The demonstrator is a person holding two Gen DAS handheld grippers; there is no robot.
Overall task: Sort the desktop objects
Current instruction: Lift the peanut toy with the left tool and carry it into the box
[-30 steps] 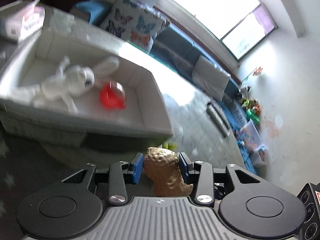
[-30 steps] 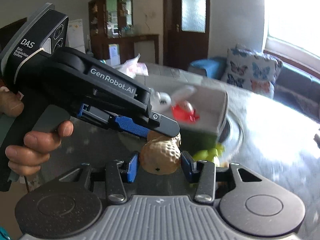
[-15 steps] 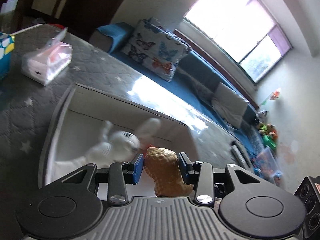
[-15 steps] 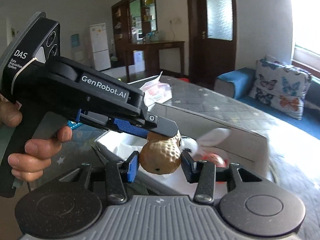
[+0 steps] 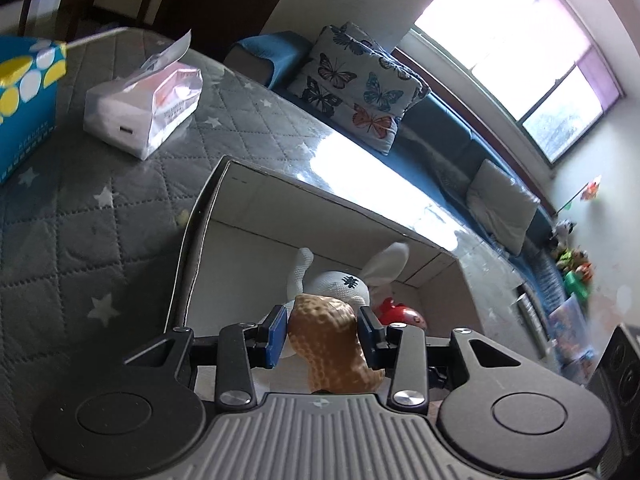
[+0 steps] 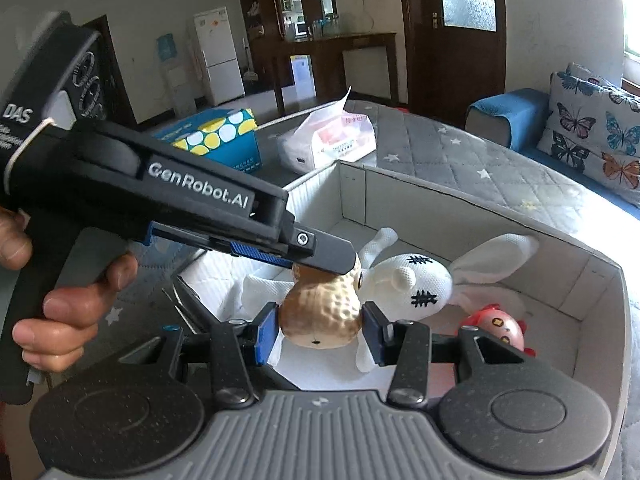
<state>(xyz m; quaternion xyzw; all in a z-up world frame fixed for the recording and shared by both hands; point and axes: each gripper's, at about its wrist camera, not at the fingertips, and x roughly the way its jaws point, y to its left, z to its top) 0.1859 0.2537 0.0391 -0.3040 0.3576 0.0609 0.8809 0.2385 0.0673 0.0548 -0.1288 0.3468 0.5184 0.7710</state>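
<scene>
A tan peanut-shaped toy (image 5: 332, 360) is clamped at one end by my left gripper (image 5: 322, 332). In the right wrist view my right gripper (image 6: 320, 326) is shut on the peanut toy's (image 6: 320, 312) other lobe, and the left gripper (image 6: 332, 260) comes in from the upper left, held by a hand (image 6: 60, 320). The toy hangs over the near part of an open white cardboard box (image 5: 200, 240) (image 6: 400, 200). Inside the box lie a white knitted rabbit (image 5: 340, 284) (image 6: 420, 280) and a small red toy (image 5: 404, 314) (image 6: 500, 328).
The box stands on a grey quilted star-pattern cover (image 5: 80, 220). A white tissue pack (image 5: 144, 108) (image 6: 332, 140) and a blue box with yellow and white dots (image 5: 24, 100) (image 6: 220, 140) sit beyond it. A butterfly cushion (image 5: 360, 84) lies on a blue sofa behind.
Both grippers, still clamped on the peanut toy, have risen from beside the box's outer wall and moved over its open top.
</scene>
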